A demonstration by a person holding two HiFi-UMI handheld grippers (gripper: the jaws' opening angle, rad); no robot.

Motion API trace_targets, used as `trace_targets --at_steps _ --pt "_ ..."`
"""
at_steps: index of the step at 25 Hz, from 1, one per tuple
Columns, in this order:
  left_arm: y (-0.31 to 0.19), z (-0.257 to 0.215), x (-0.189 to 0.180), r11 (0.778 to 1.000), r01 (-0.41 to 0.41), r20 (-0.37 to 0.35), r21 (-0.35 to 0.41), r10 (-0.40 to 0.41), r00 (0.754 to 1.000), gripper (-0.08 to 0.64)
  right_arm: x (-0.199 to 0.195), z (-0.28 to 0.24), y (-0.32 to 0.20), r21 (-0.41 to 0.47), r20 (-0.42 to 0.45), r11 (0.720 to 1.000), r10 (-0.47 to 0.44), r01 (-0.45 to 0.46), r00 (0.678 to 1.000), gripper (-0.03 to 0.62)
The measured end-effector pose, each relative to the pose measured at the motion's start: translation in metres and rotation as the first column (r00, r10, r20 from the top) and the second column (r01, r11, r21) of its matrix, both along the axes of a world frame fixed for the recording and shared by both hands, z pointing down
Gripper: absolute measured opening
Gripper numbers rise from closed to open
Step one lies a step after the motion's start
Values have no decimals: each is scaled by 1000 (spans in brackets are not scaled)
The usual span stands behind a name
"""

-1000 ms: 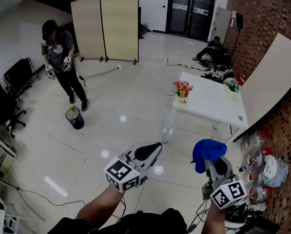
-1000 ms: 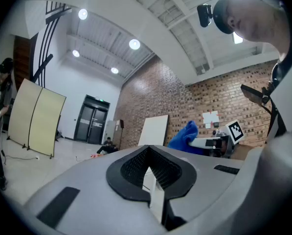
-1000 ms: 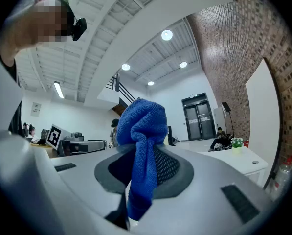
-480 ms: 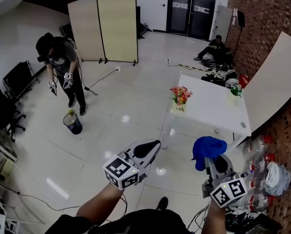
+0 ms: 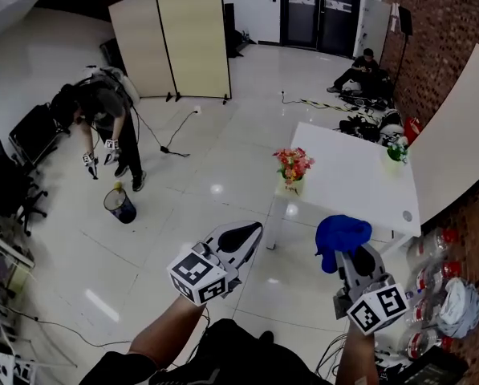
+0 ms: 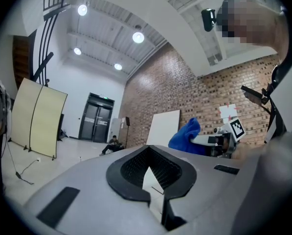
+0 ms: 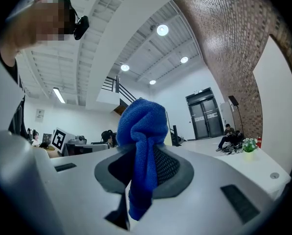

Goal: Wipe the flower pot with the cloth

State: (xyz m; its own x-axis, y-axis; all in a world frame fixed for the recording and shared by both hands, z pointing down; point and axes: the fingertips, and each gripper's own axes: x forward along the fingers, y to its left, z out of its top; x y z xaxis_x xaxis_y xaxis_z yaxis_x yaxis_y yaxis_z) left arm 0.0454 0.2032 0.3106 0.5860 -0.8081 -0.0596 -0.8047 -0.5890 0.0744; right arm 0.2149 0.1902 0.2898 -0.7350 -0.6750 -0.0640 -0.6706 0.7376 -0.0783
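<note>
Cloth of blue towelling (image 7: 142, 146) is pinched between the jaws of the right gripper (image 5: 355, 259). The left gripper (image 5: 241, 237) is pressed together, empty. The small pale flower pot (image 5: 292, 184) is set at the white rectangular table's (image 5: 359, 183) corner nearest the grippers.

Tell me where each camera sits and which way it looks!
Head view: on the person's head, looking down at the left gripper, right gripper, white rectangular table and small flower pot of pink and orange flowers; both forearms show.
Left gripper view: on the left gripper, looking along its shut jaws toward the brick wall; the person's body shows at the right edge.
Right gripper view: on the right gripper, looking along jaws clamped on the blue terry cloth; the person's body shows at the left edge.
Shared: all three show the cloth.
</note>
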Motion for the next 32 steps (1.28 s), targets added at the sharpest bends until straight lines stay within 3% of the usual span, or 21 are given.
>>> trace_targets --at_steps 9,21,25,32 --pt "-90 4 -31 999 -39 10 1 39 999 2 -33 4 -88 -7 5 1000 20 -20 1000 64" --pt "-205 19 -83 987 -163 29 -1 163 986 2 -83 3 -185 -13 6 993 121 -121 993 64" --pt "-235 27 -82 984 -176 8 -24 177 984 2 -88 10 -211 -19 -5 993 117 -117 993 64" --pt "-293 51 -64 979 -202 51 -39 203 978 14 -75 18 -269 -29 5 996 80 -80 997 64"
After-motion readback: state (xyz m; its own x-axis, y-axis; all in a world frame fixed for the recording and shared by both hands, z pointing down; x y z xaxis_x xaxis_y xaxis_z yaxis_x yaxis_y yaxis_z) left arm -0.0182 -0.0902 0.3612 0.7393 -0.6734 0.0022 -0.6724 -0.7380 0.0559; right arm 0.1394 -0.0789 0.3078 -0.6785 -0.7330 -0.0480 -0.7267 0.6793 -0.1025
